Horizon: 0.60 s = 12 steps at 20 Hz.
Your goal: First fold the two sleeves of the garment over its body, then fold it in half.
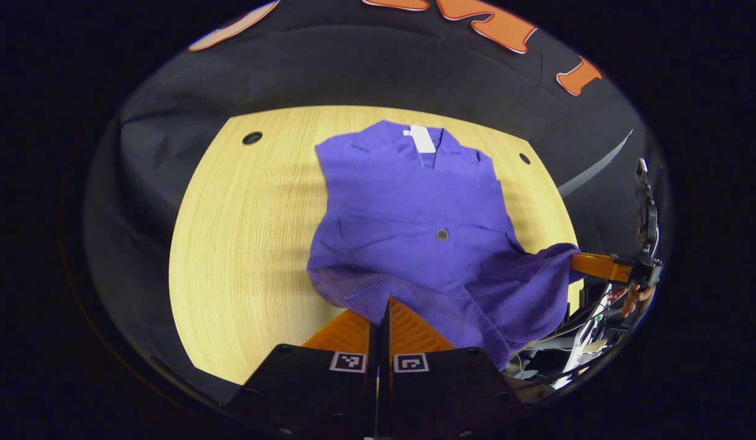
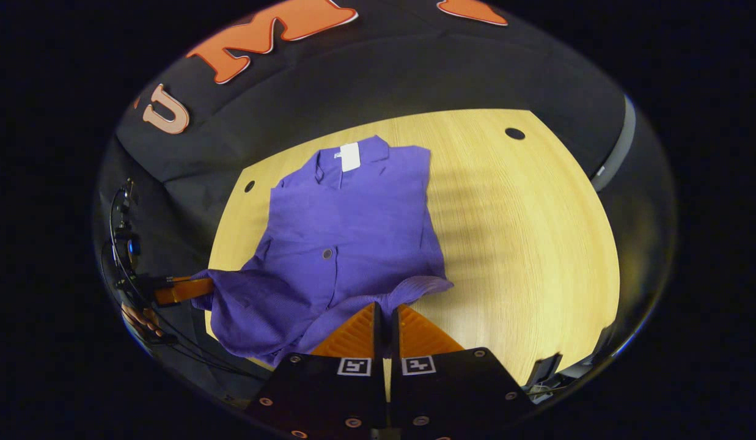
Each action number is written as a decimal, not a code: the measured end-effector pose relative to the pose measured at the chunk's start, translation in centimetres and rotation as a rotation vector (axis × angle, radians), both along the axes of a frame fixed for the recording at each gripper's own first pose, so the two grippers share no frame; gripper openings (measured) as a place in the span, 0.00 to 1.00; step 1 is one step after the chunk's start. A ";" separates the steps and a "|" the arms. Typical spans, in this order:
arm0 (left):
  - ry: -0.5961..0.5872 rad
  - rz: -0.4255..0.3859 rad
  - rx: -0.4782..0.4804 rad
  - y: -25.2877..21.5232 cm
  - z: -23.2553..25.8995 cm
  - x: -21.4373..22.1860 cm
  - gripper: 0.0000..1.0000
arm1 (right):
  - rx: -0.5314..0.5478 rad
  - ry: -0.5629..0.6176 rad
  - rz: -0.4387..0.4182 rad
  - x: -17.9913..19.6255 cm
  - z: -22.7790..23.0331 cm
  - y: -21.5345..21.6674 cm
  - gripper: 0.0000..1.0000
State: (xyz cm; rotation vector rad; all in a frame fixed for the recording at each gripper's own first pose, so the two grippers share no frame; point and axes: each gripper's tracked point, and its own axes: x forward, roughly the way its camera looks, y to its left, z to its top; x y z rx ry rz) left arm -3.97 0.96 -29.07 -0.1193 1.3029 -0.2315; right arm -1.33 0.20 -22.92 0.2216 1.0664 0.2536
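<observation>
A purple shirt [image 1: 414,208] lies flat on the wooden table [image 1: 243,244], collar and white label [image 1: 422,138] at the far end, both sleeves folded in over its body. My left gripper [image 1: 382,308] is shut on the near hem at its left corner. My right gripper [image 2: 387,311] is shut on the near hem at the right corner of the shirt [image 2: 347,226]. In the left gripper view the right gripper [image 1: 578,261] pinches a raised corner of cloth. In the right gripper view the left gripper [image 2: 197,287] does the same. The hem hangs lifted between them.
The table has round holes near its far corners [image 1: 252,137] [image 2: 514,132]. Bare wood lies to the left of the shirt in the left gripper view and to its right [image 2: 524,244] in the right gripper view. A hand [image 1: 635,298] and cables [image 1: 588,333] show beyond the table's near edge.
</observation>
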 end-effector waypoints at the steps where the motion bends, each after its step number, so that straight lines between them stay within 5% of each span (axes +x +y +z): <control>1: -0.014 -0.002 0.001 -0.2 0.4 1.3 0.02 | -0.009 -0.015 0.011 1.2 0.7 0.0 0.04; 12: -0.108 -0.045 0.075 -0.1 2.4 15.9 0.02 | -0.026 -0.087 0.027 13.8 2.2 -0.1 0.04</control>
